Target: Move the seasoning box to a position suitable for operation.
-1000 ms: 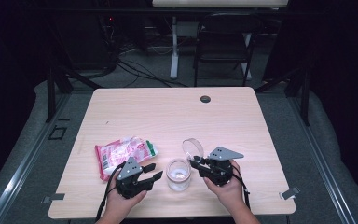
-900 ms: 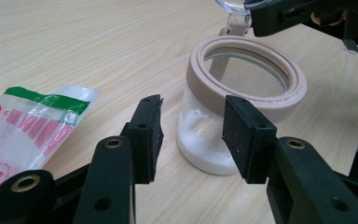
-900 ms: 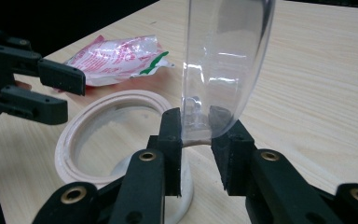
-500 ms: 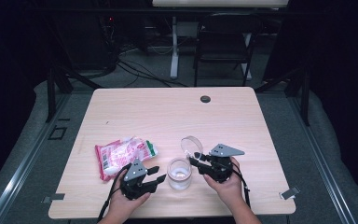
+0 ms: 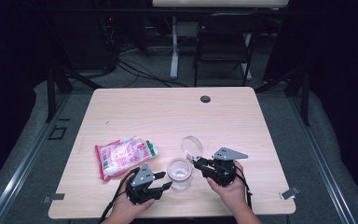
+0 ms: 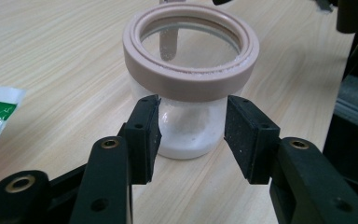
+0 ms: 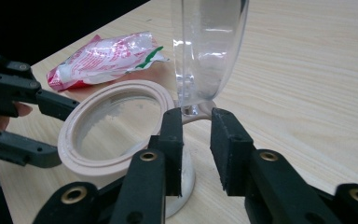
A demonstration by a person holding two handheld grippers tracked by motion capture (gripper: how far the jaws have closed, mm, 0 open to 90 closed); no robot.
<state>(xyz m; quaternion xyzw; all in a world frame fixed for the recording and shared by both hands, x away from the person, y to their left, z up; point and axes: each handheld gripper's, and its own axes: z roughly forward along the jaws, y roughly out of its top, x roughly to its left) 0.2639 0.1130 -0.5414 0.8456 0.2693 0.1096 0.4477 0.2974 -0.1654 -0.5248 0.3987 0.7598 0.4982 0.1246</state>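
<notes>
A crinkled pink-and-white packet [image 5: 123, 156] is lying at the left, its end cut off in the left gripper view. The left gripper [image 6: 192, 135] is bracketing the frosted round jar [image 6: 191, 88] near the table's front edge, one pad touching; whether it is truly clamping is unclear. The right gripper [image 7: 196, 140], jaws just closing, is sitting at the hinge of the clear upright lid [image 7: 207, 46], contact hidden.

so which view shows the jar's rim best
The left gripper view: the jar's pink rim sits close, whole and centred. The right gripper view shows it partly behind a jaw; in the high view it is tiny.
</notes>
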